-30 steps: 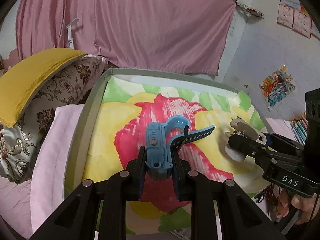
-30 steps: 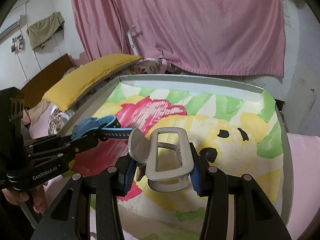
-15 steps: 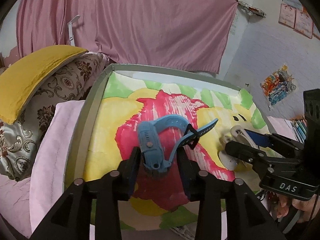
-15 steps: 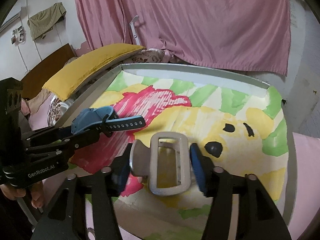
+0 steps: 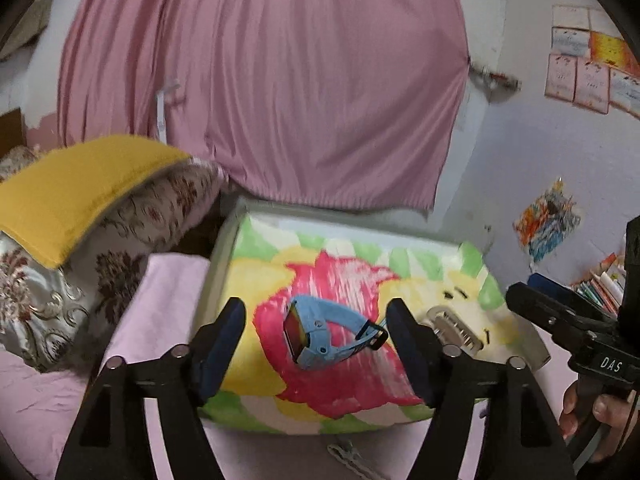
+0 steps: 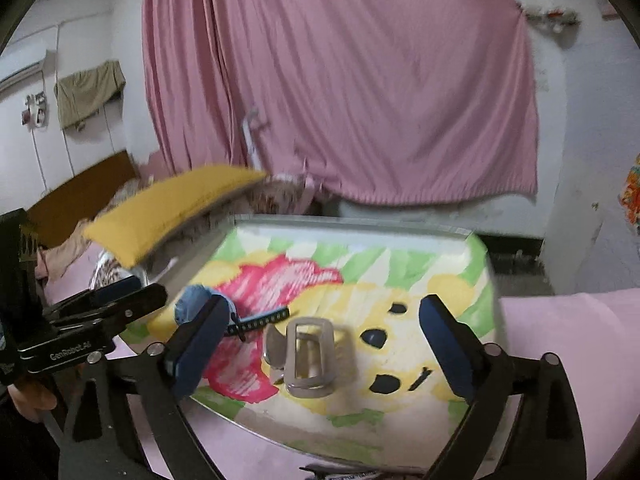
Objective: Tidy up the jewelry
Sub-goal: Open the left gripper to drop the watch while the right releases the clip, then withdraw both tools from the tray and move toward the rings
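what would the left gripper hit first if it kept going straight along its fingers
Most likely the blue watch, which lies on the painted tray directly between the open fingers of the left gripper. Depth is hard to judge through the fisheye, so it could pass just above.

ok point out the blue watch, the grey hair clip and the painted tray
blue watch (image 5: pixel 310 334), left wrist view, on its case
grey hair clip (image 6: pixel 310 354), right wrist view, on its frame
painted tray (image 6: pixel 348 222), right wrist view, on its far rim

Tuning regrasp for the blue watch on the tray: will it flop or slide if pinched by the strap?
Likely floppy: the blue watch has a thin curved strap whose perforated tail sticks out unsupported. It probably tips toward the chunky case, which lies tilted on its side. It may slide on the painted tray, which looks smooth. Pinching the case seems safer.
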Available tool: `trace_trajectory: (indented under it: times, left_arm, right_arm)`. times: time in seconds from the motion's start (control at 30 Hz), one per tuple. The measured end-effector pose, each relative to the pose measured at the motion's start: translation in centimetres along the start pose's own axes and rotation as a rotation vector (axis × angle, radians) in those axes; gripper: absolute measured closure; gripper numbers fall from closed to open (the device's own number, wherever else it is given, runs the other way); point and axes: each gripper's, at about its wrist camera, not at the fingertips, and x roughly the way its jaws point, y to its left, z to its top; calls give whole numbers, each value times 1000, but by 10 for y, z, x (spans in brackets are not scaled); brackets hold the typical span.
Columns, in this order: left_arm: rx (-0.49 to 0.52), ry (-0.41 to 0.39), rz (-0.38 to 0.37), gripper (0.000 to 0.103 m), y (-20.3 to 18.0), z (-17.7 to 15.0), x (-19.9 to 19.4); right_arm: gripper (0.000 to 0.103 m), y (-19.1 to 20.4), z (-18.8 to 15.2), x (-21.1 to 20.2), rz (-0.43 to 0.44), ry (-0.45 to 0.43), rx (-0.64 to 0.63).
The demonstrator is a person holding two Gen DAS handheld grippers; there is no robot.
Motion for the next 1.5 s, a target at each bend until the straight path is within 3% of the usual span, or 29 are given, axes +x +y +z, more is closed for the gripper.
trace_trajectory:
  times: [0.07, 0.23, 0.47, 0.83, 1.03, 1.5]
  left_arm:
    - [4, -47, 6, 17, -3, -3, -14]
    - [0, -135, 6, 3, -6, -12, -44]
    - [8, -219, -4, 1, -12, -26, -77]
    - [51, -275, -13, 1, -24, -53, -110]
    - [77, -290, -15, 1, -28, -68, -121]
    - [87, -210, -12, 1, -25, -103, -123]
  right_arm:
    - [1, 2, -1, -15, -6, -46, -11]
    - [1, 8, -11, -52, -33, -148, -42]
    - [1, 12, -27, -99, -56, -257, -64]
    - [1, 23, -50, -143, -86, -350, -119]
    - [1, 29, -63, -155, -96, -339, -151]
    - [1, 16, -95, -139, -65, -159, -109]
